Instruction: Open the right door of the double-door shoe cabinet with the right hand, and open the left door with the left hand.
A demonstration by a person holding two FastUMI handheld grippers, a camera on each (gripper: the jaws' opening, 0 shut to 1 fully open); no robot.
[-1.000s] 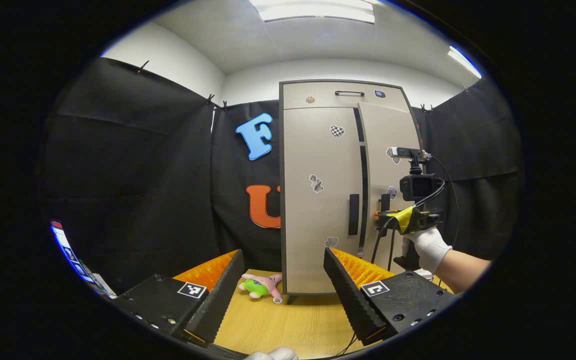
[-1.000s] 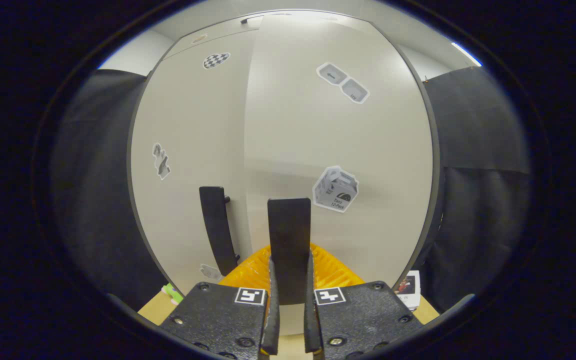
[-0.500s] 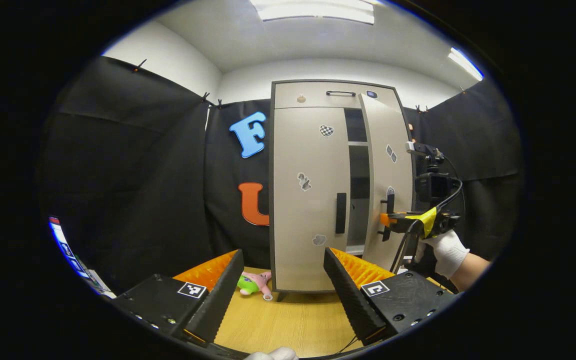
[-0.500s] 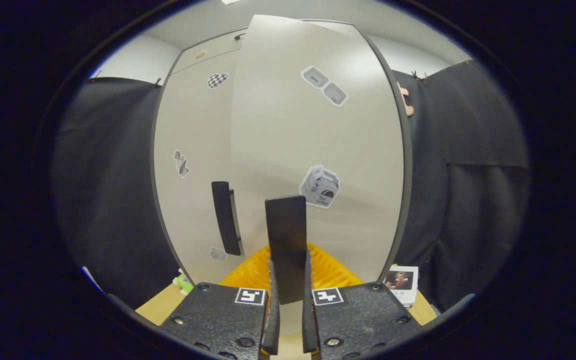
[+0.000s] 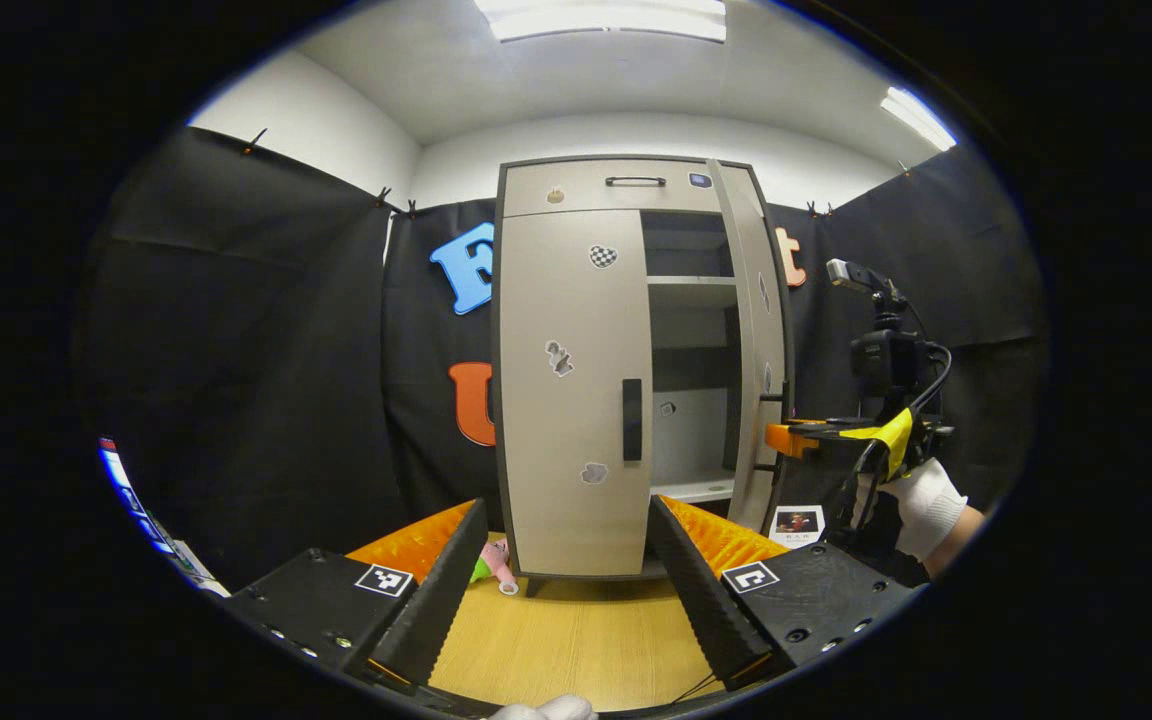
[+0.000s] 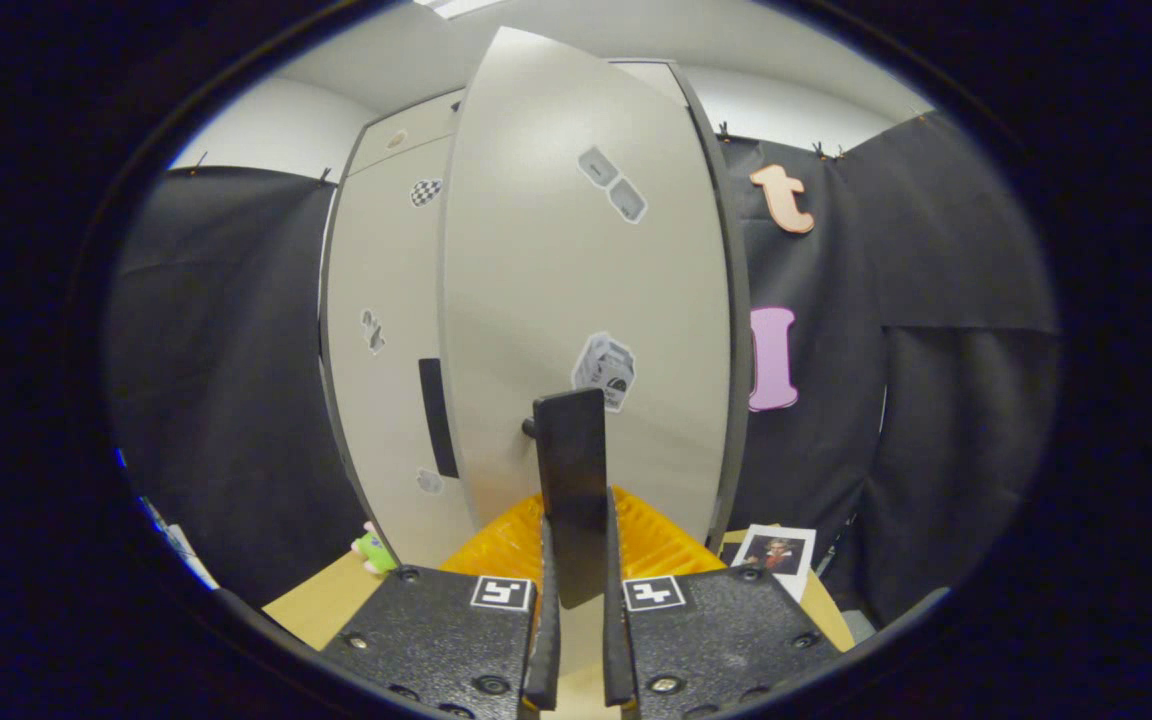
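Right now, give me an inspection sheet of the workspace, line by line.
Surface: wooden table, bare in front.
Job's things: shoe cabinet; right door swung wide open, left door closed.
Clutter: plush toy by the cabinet's foot; photo card on the table.
Tongs: right tongs shut on the right door handle; left tongs open, short of the cabinet.
Cables: black cable on the right tongs.
Surroundings: black cloth walls, ceiling lights.

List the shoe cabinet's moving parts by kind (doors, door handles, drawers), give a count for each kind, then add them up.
Doors: 2, the left door and the right door
Door handles: 2, the left door handle and the right door handle
Drawers: 1, the top drawer
Total: 5
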